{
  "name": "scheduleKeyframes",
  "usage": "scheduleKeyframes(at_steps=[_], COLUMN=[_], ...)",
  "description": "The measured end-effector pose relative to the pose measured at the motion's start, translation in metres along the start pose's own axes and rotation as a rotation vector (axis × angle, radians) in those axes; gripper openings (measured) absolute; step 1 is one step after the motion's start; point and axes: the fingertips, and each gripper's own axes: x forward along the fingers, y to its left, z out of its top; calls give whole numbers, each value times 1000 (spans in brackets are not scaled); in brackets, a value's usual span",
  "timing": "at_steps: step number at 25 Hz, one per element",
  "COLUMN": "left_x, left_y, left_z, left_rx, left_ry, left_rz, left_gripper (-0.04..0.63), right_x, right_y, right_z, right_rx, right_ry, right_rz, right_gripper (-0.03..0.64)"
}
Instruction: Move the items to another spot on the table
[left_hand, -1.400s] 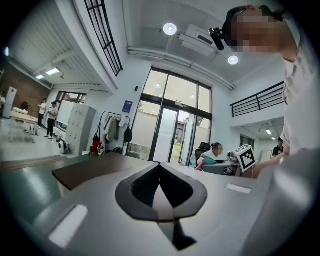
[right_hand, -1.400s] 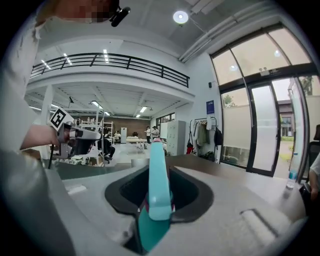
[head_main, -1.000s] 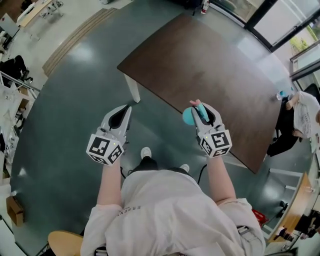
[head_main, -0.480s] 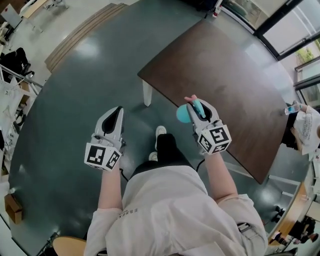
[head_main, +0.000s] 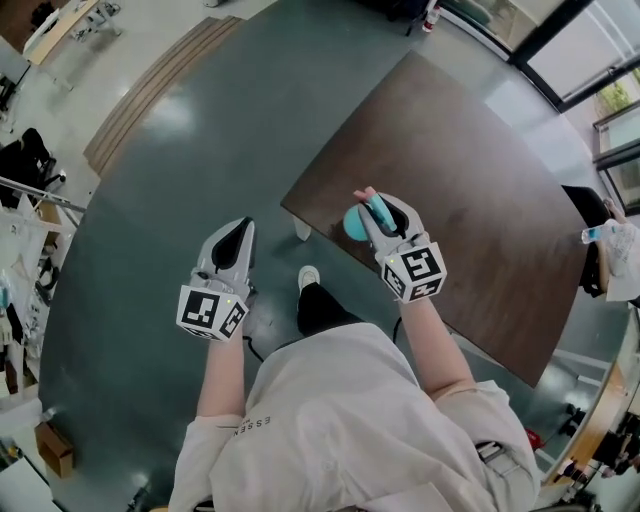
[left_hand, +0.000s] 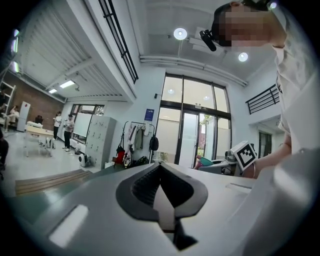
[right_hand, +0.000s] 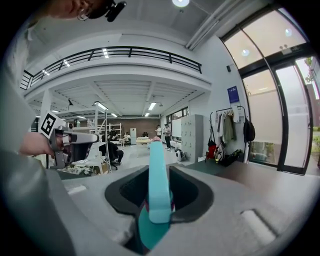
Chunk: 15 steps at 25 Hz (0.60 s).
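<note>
My right gripper (head_main: 371, 212) is shut on a teal utensil (head_main: 356, 222) with a round teal head and a pinkish tip, held over the near corner of the dark brown table (head_main: 460, 170). In the right gripper view the utensil's flat teal handle (right_hand: 157, 180) stands upright between the jaws of the right gripper (right_hand: 159, 172). My left gripper (head_main: 238, 233) hangs over the grey floor left of the table, apart from it. In the left gripper view the left gripper (left_hand: 161, 175) has its jaws closed together with nothing in them.
A white table leg (head_main: 302, 231) shows under the near corner. A bottle (head_main: 597, 234) and a dark chair (head_main: 590, 240) stand at the table's right end. A wooden floor strip (head_main: 160, 85) runs at far left. Lockers (right_hand: 192, 137) and a coat rack (right_hand: 227, 132) stand by the glass doors.
The person has stepped along the table; its near corner now lies under the right gripper. The teal utensil stays gripped. The left gripper stays shut and level beside it.
</note>
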Motion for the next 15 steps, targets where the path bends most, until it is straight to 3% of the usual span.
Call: scheduleKeyframes(at_steps=[5, 15], left_x=[62, 144], left_y=[22, 67], left_z=[7, -14], left_rx=[22, -27], left_ry=[35, 130], left_rz=[-72, -204], left_gripper=[17, 16], right_x=[40, 104], right_y=[-34, -70], right_z=[4, 5], right_rx=[-9, -64], right_ry=[8, -1], right_rz=[-47, -141], right_gripper=[103, 103])
